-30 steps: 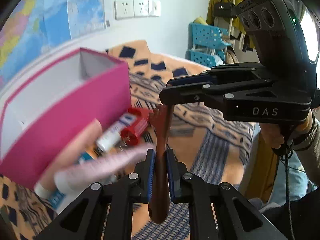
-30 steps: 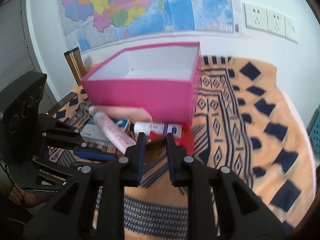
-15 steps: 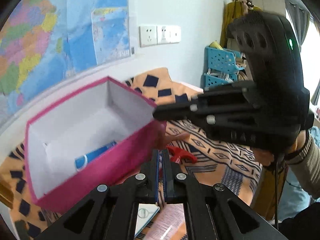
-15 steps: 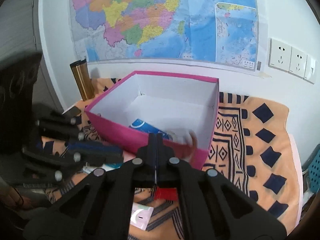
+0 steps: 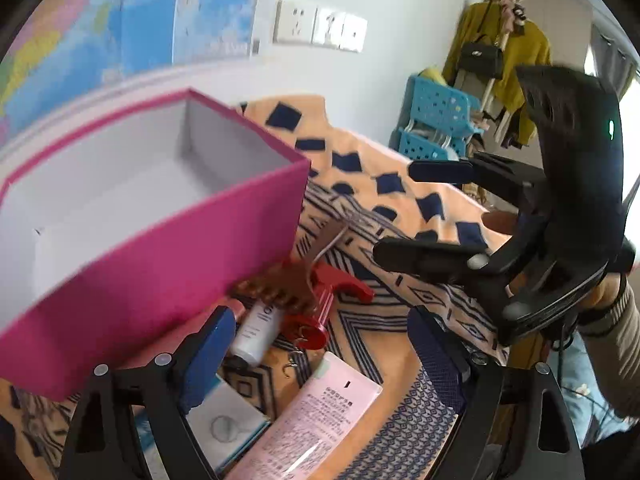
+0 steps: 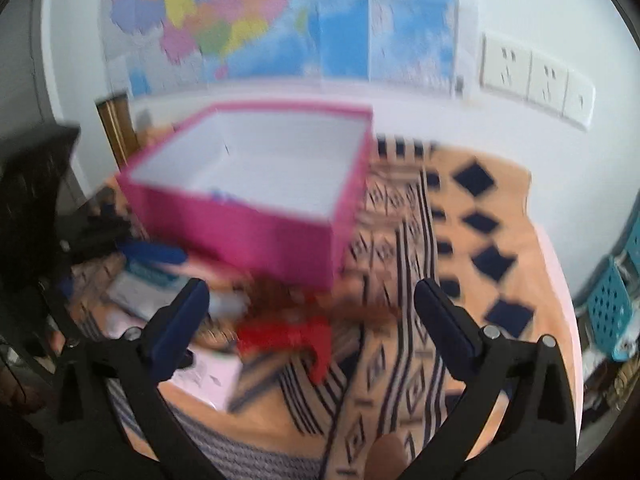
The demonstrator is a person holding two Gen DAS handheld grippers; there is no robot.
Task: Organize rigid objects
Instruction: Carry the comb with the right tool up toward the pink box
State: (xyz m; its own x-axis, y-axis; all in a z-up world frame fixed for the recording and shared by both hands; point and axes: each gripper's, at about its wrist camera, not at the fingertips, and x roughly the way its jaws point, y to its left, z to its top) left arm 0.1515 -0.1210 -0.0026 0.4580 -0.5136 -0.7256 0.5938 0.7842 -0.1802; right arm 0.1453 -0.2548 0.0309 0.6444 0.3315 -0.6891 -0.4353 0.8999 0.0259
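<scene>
An open pink box [image 5: 160,264] with a white inside stands on the patterned cloth. A brown comb [image 5: 296,280] lies free across a red plastic tool [image 5: 320,300] at the box's near corner. My left gripper [image 5: 320,352] hangs above a white bottle [image 5: 256,332] and a pink tube [image 5: 320,412]; its jaws are opening, with nothing gripped. My right gripper [image 5: 396,208] hovers to the right of the comb. In the blurred right wrist view the right gripper [image 6: 312,300] is also opening, above the red tool [image 6: 288,336], the comb [image 6: 276,292] and the box [image 6: 248,220], holding nothing.
A white and teal carton [image 5: 228,424] lies under my left fingers. Something blue [image 6: 224,196] shows inside the box. The orange cloth [image 6: 472,240] runs right towards blue baskets [image 5: 432,124]. A wall with a map and sockets [image 5: 320,28] stands behind the box.
One second ago both grippers were shut on the brown comb. Both jaws now stand wide apart, and the comb lies loose on the red tool beside the box.
</scene>
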